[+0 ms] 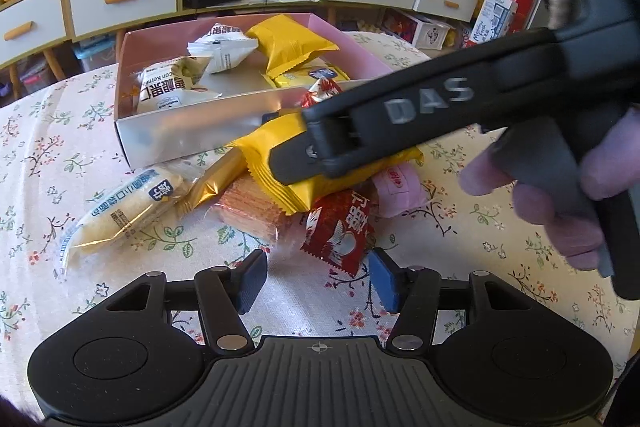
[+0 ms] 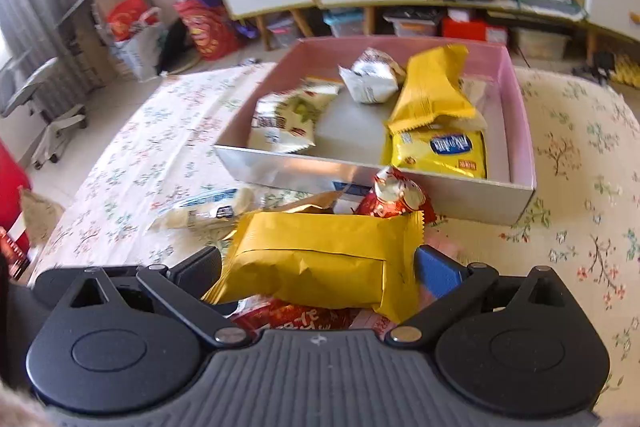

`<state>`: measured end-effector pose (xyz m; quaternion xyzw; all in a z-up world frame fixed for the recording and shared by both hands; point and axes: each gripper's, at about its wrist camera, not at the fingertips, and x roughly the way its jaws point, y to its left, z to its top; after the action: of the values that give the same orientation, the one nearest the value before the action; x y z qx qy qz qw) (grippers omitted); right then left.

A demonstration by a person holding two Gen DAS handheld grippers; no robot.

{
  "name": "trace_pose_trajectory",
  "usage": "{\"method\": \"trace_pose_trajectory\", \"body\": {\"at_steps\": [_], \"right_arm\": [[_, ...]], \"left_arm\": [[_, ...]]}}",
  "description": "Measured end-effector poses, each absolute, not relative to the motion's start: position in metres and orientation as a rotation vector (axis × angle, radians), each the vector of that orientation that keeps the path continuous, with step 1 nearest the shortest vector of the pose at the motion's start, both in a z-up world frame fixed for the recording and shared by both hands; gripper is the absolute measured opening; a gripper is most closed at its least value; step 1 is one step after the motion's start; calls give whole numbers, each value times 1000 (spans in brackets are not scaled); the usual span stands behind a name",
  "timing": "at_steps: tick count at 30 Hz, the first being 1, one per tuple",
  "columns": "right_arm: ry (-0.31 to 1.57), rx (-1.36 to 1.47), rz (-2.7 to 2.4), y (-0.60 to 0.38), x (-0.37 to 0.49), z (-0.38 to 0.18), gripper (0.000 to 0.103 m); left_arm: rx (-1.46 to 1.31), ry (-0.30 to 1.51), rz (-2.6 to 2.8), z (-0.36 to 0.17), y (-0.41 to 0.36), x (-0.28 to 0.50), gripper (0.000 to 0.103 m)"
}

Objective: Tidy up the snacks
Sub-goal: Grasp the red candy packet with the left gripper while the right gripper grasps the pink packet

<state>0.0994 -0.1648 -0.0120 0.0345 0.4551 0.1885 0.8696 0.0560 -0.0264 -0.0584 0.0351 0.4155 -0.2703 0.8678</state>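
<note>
Right claw [image 2: 318, 269] grips a yellow snack packet [image 2: 316, 263] across its width, both pads pressed against the wrapper, just above the pile of loose snacks on the floral tabletop [image 2: 580, 187]. From the left wrist view, that same packet [image 1: 280, 163] sits under the right claw's black finger, in front of the open cardboard box [image 1: 176, 135]. Left claw [image 1: 318, 281] hangs half open over the tabletop with nothing between its pads; a red snack packet [image 1: 340, 231] lies just ahead of its blue pad. Beside it lie a wafer pack [image 1: 248, 211], a pale rice-cracker packet [image 1: 124, 211] and a pink packet [image 1: 400, 187]. Inside the box rest two yellow packets [image 2: 436, 91] and several white ones [image 2: 372, 79]. A hand [image 1: 560, 203] holds the right claw's handle.
</note>
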Motion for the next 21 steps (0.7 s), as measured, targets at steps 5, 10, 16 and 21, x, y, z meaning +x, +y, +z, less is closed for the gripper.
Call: {"method": "trace_pose_trajectory", "body": {"at_steps": [5, 10, 16, 21], "right_arm": [[974, 121, 384, -167, 101, -12, 87], [963, 114, 388, -173, 96, -6, 76], [946, 163, 374, -192, 96, 1, 61], [944, 176, 350, -211, 97, 4, 27]], "left_arm": [[71, 863, -575, -57, -29, 55, 53], [64, 853, -588, -53, -33, 57, 43], [66, 852, -597, -53, -42, 61, 43], [64, 874, -575, -58, -50, 66, 43]]}}
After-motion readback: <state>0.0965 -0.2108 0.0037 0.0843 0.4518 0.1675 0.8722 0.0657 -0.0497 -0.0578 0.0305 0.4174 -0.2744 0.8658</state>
